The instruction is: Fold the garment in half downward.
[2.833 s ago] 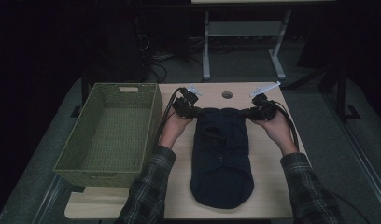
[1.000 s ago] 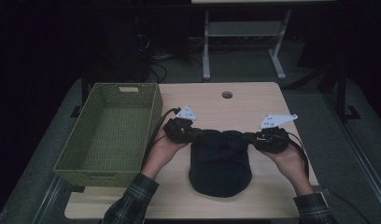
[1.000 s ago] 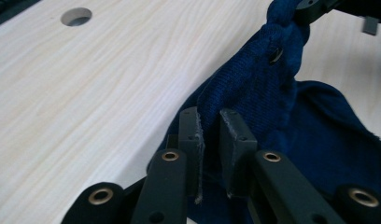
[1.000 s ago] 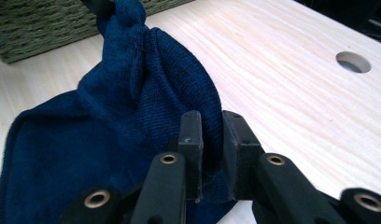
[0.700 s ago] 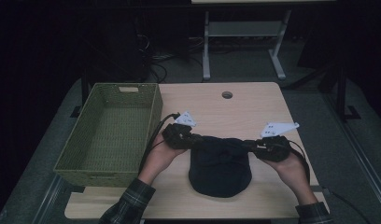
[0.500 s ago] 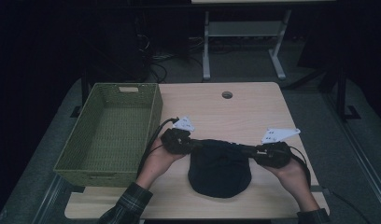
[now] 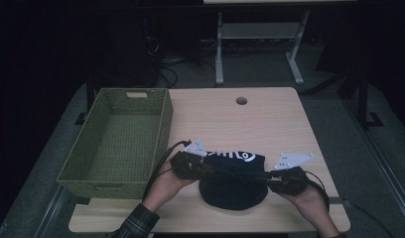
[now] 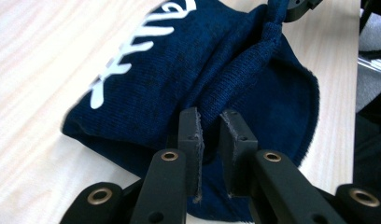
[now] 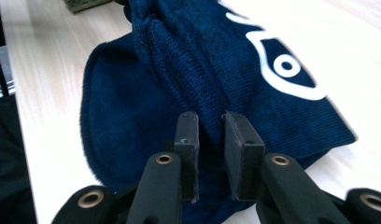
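A navy knit garment with white print lies folded on the wooden table, near its front edge. My left gripper comes in from the left and is shut on a raised fold at the garment's left side. In the left gripper view the pads pinch that ridge of navy fabric. My right gripper comes in from the right and is shut on the matching fold. In the right gripper view its pads squeeze the fabric. Both grippers sit low, close to the table.
A green woven basket, with nothing in it, stands on the table's left side beside my left hand. A round cable hole sits near the table's far edge. A desk frame stands on the floor behind the table.
Both grippers have carried the garment's far edge toward the person and lowered it. The long garment is now folded over itself, with the white print on top.
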A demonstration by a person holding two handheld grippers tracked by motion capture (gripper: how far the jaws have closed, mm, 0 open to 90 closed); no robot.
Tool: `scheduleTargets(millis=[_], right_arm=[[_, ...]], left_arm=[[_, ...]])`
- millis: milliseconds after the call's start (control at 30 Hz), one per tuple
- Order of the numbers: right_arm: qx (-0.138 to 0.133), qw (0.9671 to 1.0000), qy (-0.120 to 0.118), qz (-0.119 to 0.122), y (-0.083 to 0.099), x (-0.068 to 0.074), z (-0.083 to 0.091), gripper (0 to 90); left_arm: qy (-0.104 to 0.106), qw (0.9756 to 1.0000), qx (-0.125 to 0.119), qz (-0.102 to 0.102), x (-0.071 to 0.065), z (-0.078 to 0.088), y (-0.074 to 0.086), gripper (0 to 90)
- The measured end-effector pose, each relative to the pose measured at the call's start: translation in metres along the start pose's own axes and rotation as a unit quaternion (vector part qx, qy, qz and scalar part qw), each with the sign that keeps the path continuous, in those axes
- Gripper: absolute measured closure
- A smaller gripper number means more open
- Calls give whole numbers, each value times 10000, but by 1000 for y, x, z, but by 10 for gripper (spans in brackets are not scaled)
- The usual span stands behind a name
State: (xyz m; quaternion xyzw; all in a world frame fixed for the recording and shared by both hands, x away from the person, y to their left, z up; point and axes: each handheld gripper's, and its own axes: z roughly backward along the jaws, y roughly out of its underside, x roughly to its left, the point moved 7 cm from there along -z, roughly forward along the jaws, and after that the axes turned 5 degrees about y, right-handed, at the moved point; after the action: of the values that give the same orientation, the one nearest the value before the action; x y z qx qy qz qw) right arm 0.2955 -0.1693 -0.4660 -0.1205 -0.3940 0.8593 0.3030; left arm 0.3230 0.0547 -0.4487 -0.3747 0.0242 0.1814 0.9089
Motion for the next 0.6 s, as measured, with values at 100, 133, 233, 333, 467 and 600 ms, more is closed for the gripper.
scheduleTargets(millis=[100, 133, 233, 333, 467, 600], right_arm=[[35, 10000, -58, -3, 5, 5, 0, 741], [40, 10000, -83, -18, 7, 7, 1, 735], [36, 9999, -153, 4, 13, 13, 0, 719], [96, 9997, -220, 105, 20, 19, -2, 716], [211, 9993, -290, 139, 29, 28, -4, 711], [305, 9988, -368, 138, 36, 33, -6, 689]], left_arm=[[69, 10000, 27, 20, -7, -2, 7, 794], [69, 10000, 27, 20, -7, -2, 7, 794], [154, 9998, 153, 12, -15, -6, 17, 794], [174, 9997, 188, 42, -18, -9, 22, 794], [206, 9989, 410, 14, -28, -20, 36, 796], [202, 9989, 432, 0, -32, -21, 38, 791]])
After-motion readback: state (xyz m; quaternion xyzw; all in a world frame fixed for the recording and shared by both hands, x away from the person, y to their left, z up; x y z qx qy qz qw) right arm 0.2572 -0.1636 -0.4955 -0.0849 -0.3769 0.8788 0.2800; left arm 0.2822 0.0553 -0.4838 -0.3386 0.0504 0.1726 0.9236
